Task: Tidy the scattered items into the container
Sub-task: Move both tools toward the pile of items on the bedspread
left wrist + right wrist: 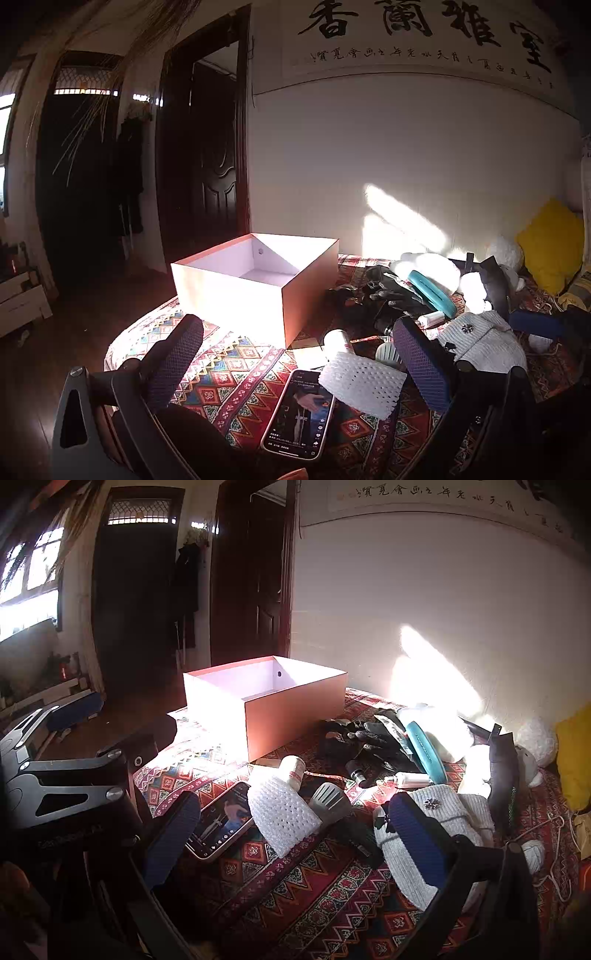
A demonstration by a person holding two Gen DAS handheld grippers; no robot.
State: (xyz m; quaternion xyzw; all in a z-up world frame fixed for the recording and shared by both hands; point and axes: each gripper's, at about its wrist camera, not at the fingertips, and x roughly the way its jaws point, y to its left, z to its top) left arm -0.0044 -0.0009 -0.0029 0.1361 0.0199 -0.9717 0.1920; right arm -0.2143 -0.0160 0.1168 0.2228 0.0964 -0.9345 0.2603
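An open orange box with a white inside (pixel 236 291) (pixel 288 716) stands empty on the patterned cloth. In front of it lie a lit phone (pixel 299 413) (pixel 221 821), a white foam net sleeve (pixel 364 382) (pixel 282 812), a white bottle (pixel 338 341) (pixel 293 770), a pale comb-like piece (pixel 330 803), black gloves (pixel 388 291) (pixel 365 738), a teal case (pixel 432 291) (pixel 424 749), a small tube (pixel 430 319) (pixel 410 779) and a white knit hat (pixel 484 339) (pixel 436 808). My left gripper (pixel 299 365) is open above the phone and sleeve. My right gripper (pixel 295 842) is open over the sleeve and hat.
The left gripper's black body (pixel 62 786) shows at left in the right wrist view. A yellow cushion (pixel 550 243) and white plush toys (pixel 506 254) sit at the right by the wall. A dark floor (pixel 74 332) drops off left of the cloth.
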